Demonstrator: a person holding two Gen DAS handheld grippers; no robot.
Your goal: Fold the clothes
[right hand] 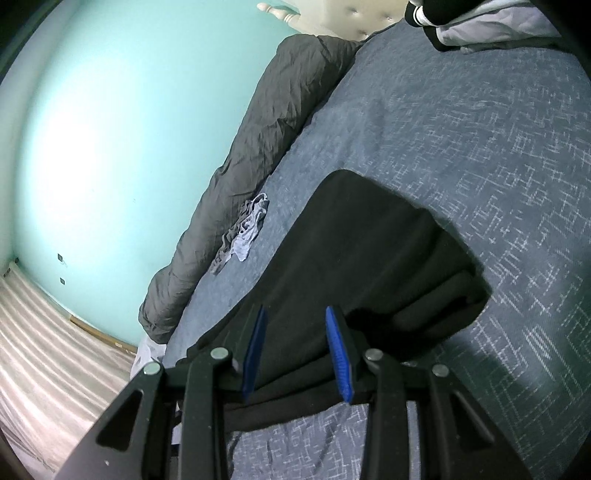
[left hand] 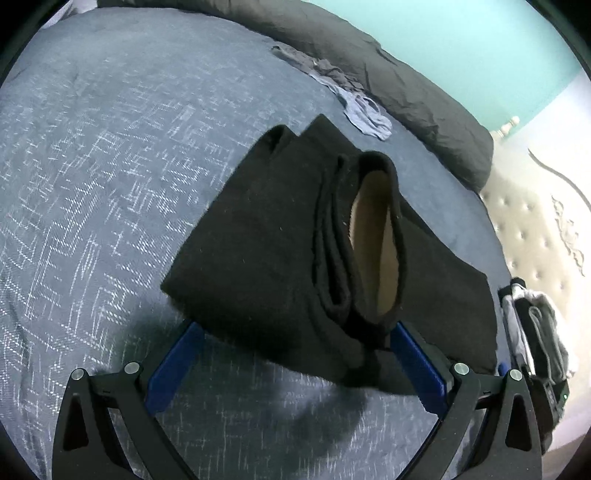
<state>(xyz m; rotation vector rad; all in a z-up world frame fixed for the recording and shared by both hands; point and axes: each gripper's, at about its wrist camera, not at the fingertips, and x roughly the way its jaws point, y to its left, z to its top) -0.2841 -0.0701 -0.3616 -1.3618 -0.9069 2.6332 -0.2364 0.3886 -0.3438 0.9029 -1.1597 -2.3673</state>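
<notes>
Left gripper (left hand: pixel 295 360): blue pads spread wide, folded black garment (left hand: pixel 273 240) lying across and over the gap between them; pads themselves mostly covered by cloth, so whether they pinch anything cannot be told. From these fingers the garment runs toward 12 o'clock, a tan lining showing inside a rolled opening at about 1 o'clock of the claw. Garment rests on the blue-grey patterned bedspread (left hand: pixel 110 177), part of it raised off the surface, casting a shadow below. Right gripper (right hand: pixel 295 350): pads partly apart, black garment (right hand: pixel 369 251) passing between and beneath them; contact of pads with cloth unclear, grip cannot be confirmed. Outward in the left view: small crumpled grey-blue cloth (left hand: pixel 354 99) at 1 o'clock, lying against a dark grey rolled duvet (left hand: pixel 406 85); tufted cream headboard (left hand: pixel 532 229) at 3 o'clock; the other gripper's body just visible at 4 o'clock. Right view: teal wall (right hand: pixel 103 129) at 10 o'clock, pale floor (right hand: pixel 48 350) at 8 o'clock, black-and-white clothing (right hand: pixel 461 26) at 1 o'clock.
</notes>
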